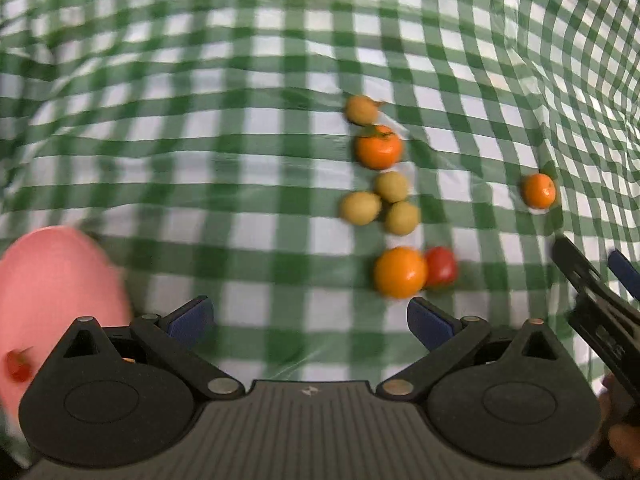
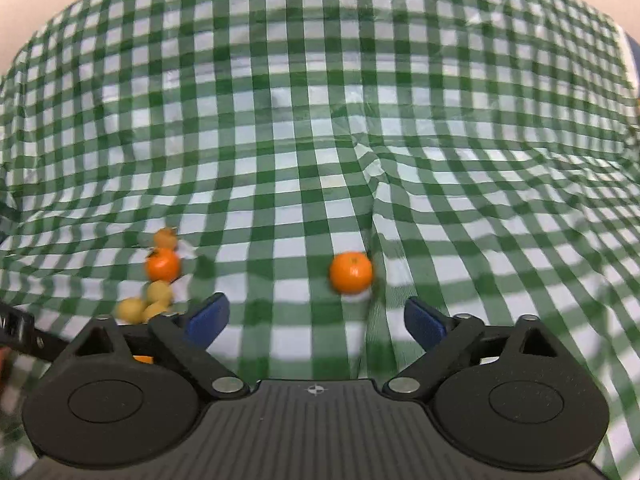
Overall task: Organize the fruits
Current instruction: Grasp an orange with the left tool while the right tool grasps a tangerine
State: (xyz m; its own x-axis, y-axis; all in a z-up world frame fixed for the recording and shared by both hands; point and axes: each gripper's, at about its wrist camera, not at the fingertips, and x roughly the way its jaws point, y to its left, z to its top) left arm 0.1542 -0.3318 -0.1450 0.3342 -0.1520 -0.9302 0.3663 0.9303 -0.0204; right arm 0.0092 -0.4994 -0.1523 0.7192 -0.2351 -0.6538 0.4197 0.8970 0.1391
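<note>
Both held wide apart and empty: left gripper (image 1: 310,316) short of the orange (image 1: 400,272) and red fruit (image 1: 440,266) touching it, right gripper (image 2: 316,320) short of the lone mandarin (image 2: 351,273) by a cloth fold. Pink plate (image 1: 52,280) at far left, one small red fruit (image 1: 18,366) on it. Likely faults: round fruit rolling off across the wrinkled checked cloth (image 2: 320,120) if nudged; neighbour knocked away when closing on the pair.

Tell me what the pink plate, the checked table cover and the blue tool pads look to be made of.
Pink plate: probably plastic, matte and uniformly coloured; blur leaves it open.
Checked table cover: thin plastic sheeting or coated cloth, judging by glossy highlights and creases.
Blue pads on the right tool: likely rubber or foam, matte.
</note>
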